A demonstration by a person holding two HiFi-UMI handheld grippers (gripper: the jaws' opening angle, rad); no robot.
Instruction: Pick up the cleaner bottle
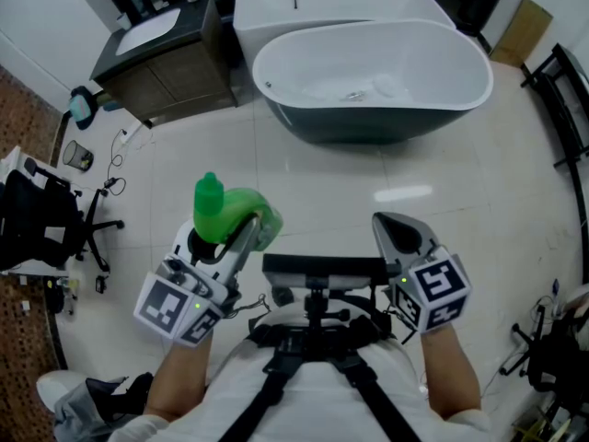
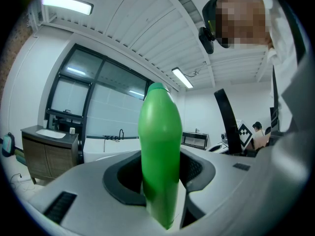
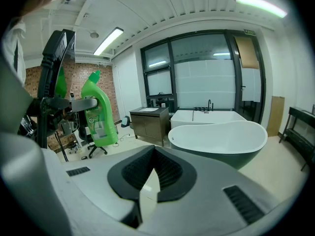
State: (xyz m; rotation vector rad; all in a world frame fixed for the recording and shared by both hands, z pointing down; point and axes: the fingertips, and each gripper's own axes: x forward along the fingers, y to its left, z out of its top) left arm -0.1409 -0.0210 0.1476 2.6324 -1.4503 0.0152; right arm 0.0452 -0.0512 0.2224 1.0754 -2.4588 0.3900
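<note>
One level left gripper (image 1: 237, 234) around upright bottle (image 1: 219, 210)

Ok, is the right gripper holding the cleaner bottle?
No, the right gripper is shut on nothing; the cleaner bottle sits clamped in the left gripper.

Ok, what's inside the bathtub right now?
Inside the bathtub I see only a bare white basin with a small drain fitting at the bottom. The inner face of its near wall is hidden below the rim.

Glossy pale tiled floor (image 1: 304, 178) under a freestanding bathtub (image 1: 368, 122), white inside, dark outside; dark wood vanity (image 1: 175, 81) beside it; dark-framed windows (image 3: 206, 68) behind; brick wall (image 3: 33, 85); slatted white ceiling (image 3: 162, 9), strip lights (image 3: 109, 41) lit.
</note>
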